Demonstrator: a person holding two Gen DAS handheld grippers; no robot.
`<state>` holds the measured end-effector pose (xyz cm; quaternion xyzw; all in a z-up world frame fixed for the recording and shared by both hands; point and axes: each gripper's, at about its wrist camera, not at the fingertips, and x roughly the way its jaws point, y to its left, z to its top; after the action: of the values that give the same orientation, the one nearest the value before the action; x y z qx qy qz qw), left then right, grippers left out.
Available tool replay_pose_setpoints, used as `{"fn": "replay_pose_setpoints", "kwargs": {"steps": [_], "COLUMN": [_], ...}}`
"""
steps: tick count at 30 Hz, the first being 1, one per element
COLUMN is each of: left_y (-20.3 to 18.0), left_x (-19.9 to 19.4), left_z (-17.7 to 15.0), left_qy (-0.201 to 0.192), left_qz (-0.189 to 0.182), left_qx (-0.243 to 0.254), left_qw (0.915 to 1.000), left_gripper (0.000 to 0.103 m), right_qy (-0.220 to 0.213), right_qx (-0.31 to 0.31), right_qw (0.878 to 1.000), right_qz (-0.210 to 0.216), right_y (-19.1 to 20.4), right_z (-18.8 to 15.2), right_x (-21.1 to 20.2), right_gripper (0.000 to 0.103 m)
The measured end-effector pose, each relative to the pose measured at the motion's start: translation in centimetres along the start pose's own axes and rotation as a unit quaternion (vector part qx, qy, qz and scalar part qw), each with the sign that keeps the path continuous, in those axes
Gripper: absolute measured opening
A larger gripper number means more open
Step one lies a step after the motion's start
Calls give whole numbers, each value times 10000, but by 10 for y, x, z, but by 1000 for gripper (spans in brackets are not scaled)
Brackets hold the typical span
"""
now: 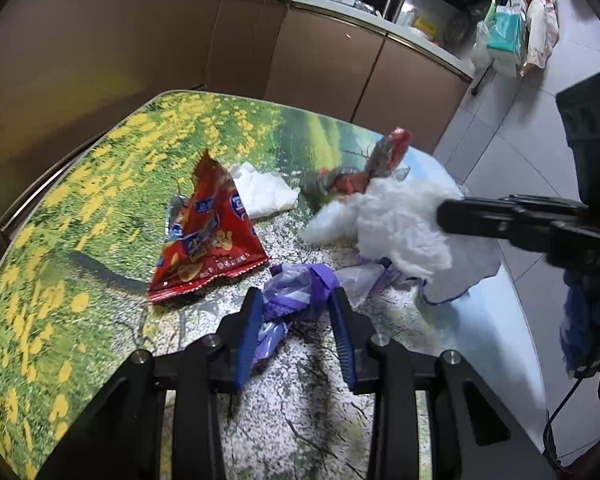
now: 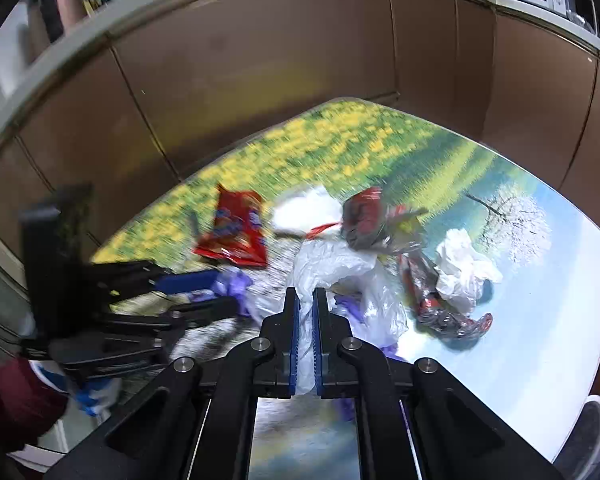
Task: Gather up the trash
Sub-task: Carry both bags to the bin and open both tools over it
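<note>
**A:** ok so where's everything sitting rn? The left gripper [image 1: 296,312] is hanging partway open w/ the purple bag [image 1: 296,292] bunched between its 2 blue pads, but tbh I can't tell if it's actually pinching or just straddling it.

**B:** Right gripper [image 2: 305,300] is looking nearly closed, thin white plastic bag [image 2: 340,276] squeezed in the slot between the pads. Rest of the trash is lying on the flowery table [image 1: 80,208]: red chip bag [image 1: 208,236] off to the left, white tissue [image 1: 266,192] just behind it, and a crumpled red-and-clear wrapper [image 1: 380,160] sitting on/behind the white bag.

**A:** What's worrying you?

**B:** IMO the white bag is touching the purple one and the wrapper, so pulling up is prob dragging stuff along or flicking the wrapper off the table edge. Film's slippery too, so a thin pinch could be sliding out. Also both grippers are working close together, risk of bumping. Right wrist view's blurry, so take that w/ salt.
</note>
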<state>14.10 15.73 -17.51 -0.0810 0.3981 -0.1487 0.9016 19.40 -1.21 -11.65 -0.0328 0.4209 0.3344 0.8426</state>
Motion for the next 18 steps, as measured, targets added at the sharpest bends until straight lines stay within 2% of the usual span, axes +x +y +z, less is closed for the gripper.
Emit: {"fn": "replay_pose_setpoints", "kwargs": {"steps": [8, 18], "left_y": [-2, -39], "left_x": [-38, -82], "left_z": [-7, 2], "left_qy": [-205, -554], "left_qz": [267, 308], "left_qx": [-204, -105], "left_qw": [9992, 9979], "left_gripper": [32, 31], "right_qy": [-496, -1157], "right_qx": [163, 268], "right_qw": [9971, 9915], "right_qz": [558, 530], "right_y": [6, -10], "right_z": [-4, -24], "right_x": [-49, -125], "right_gripper": [6, 6]}}
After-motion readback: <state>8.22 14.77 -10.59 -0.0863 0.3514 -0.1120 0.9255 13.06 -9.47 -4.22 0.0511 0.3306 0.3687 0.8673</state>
